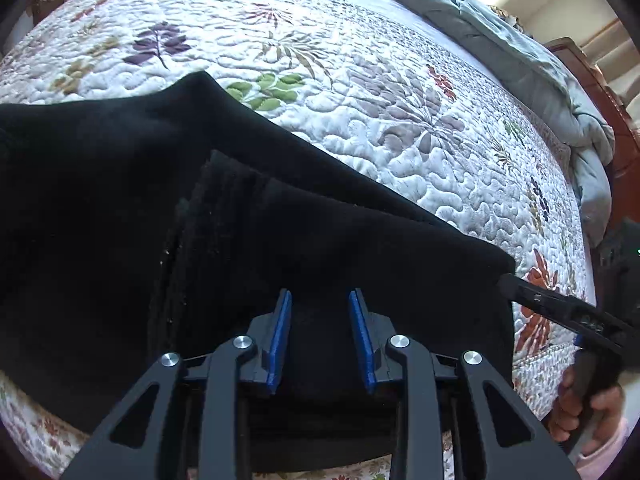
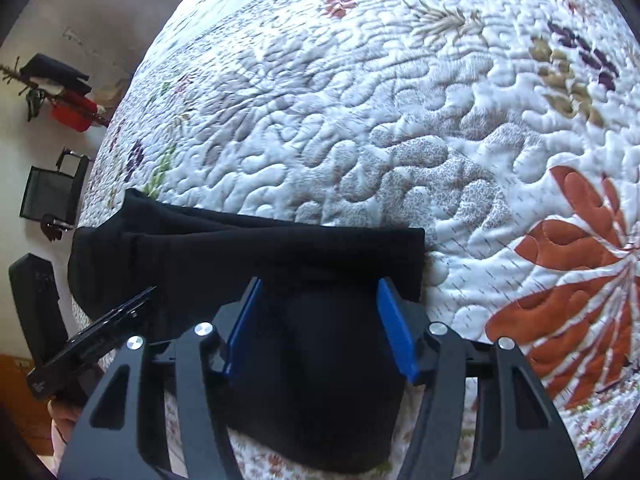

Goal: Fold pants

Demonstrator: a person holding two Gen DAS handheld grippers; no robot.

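A bed [image 1: 360,92] covered by a white quilt [image 2: 360,128] stitched with leaves and flowers fills both views. On it, along the near edge, lie the black pants [image 1: 120,200], folded over on themselves so that a second layer rests on top of the first.

The left wrist view shows more of the pants: the broad dark spread running off to the left, a ribbed band [image 1: 188,248] at the edge of the upper layer, and a rumpled grey-blue blanket [image 1: 520,56] heaped along the far side of the bed. It also catches the right tongs [image 1: 508,282] coming in from the right, the tip touching the corner of the pants, with a hand [image 1: 588,412] on the handle. The right wrist view shows the square end of the folded pants [image 2: 280,256], a large orange flower [image 2: 576,280] on the quilt beside it, and the room wall with a coat rack [image 2: 56,88] and a dark chair [image 2: 48,196].

The left tongs [image 1: 320,300] stand apart over the black cloth, blue pads [image 1: 280,332] clear of each other, gripping nothing. In its own view the right tongs [image 2: 320,286] gape wider, with the pants lying between and below the pads, not pinched.
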